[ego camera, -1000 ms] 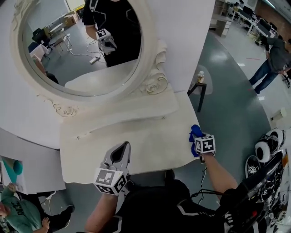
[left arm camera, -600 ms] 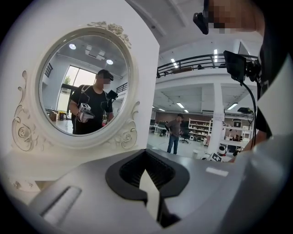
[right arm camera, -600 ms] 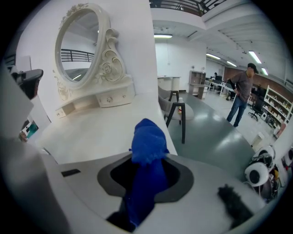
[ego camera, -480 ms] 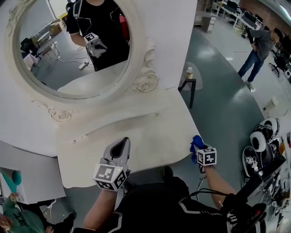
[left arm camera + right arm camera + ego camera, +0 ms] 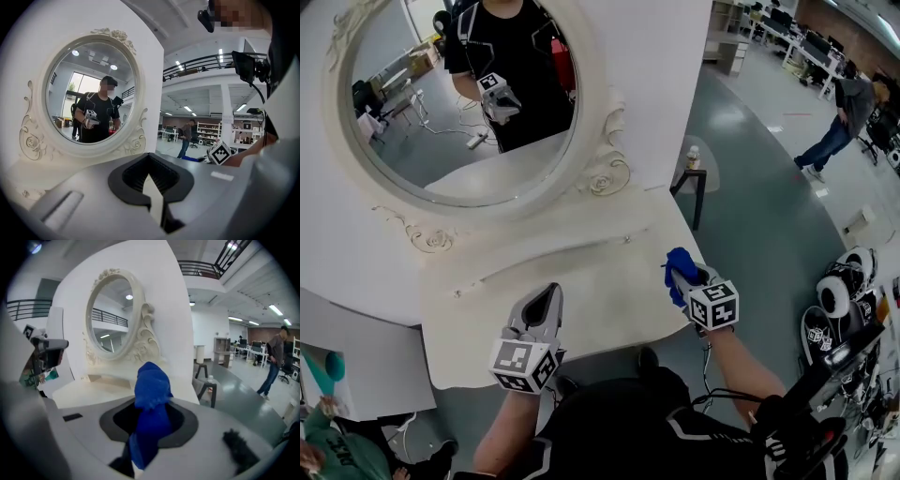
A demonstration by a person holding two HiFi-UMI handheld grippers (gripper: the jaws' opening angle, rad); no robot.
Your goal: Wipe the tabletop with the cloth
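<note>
Bunching blue cloth (image 5: 151, 394) hides right gripper (image 5: 682, 275) jaws clamped on it; left gripper (image 5: 549, 300) closed, empty.

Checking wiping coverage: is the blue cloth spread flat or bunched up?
Bunched: the cloth sticks up wadded between the right gripper's jaws.

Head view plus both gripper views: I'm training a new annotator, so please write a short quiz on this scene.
1. True or false: the right tongs are shut on the blue cloth.
2. The left tongs hold: A) a sponge B) nothing C) a bottle.
3. Fill in: in the head view, the blue cloth is near the white tabletop's ____ edge.
Key: 1 true; 2 B; 3 right.
</note>
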